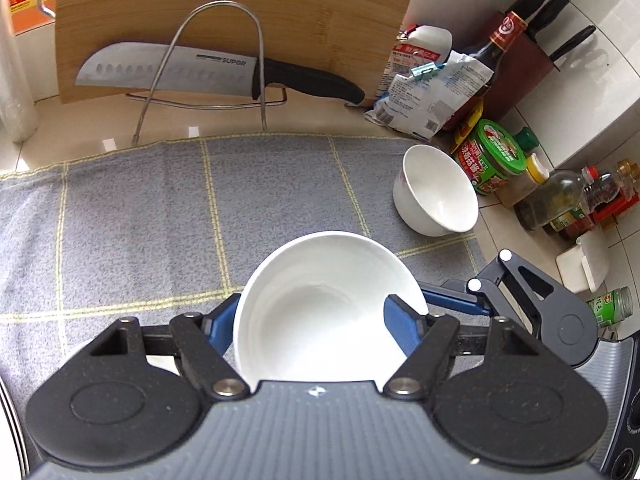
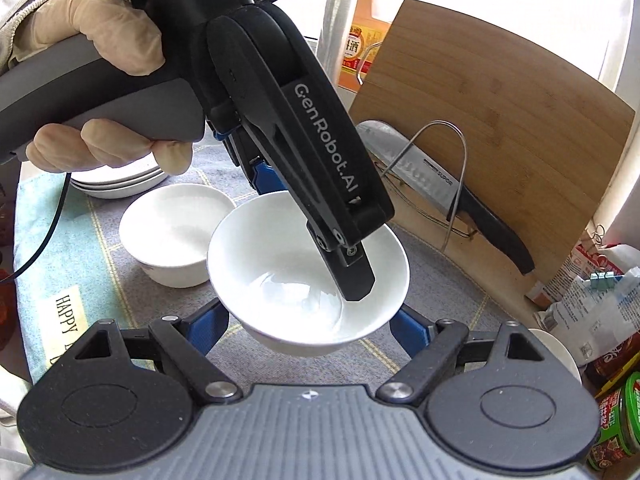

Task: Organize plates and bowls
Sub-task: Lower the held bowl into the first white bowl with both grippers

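Observation:
My left gripper (image 1: 316, 320) is shut on a white bowl (image 1: 328, 304), one finger (image 1: 400, 328) inside it and one outside the rim, holding it above the grey checked cloth (image 1: 160, 220). In the right wrist view the same bowl (image 2: 280, 272) hangs from the left gripper's finger (image 2: 352, 272). My right gripper (image 2: 308, 332) is open just below and in front of that bowl, its blue fingers on either side. A second white bowl (image 2: 176, 232) stands on the cloth beside it. A third white bowl (image 1: 436, 192) sits at the cloth's right edge. Stacked white plates (image 2: 120, 184) lie behind.
A bamboo cutting board (image 1: 240, 12) leans at the back with a large knife (image 1: 200, 72) in a wire rack (image 1: 224, 60). Sauce bottles, jars (image 1: 496, 156) and food bags (image 1: 428, 84) crowd the right side by a knife block (image 1: 528, 68).

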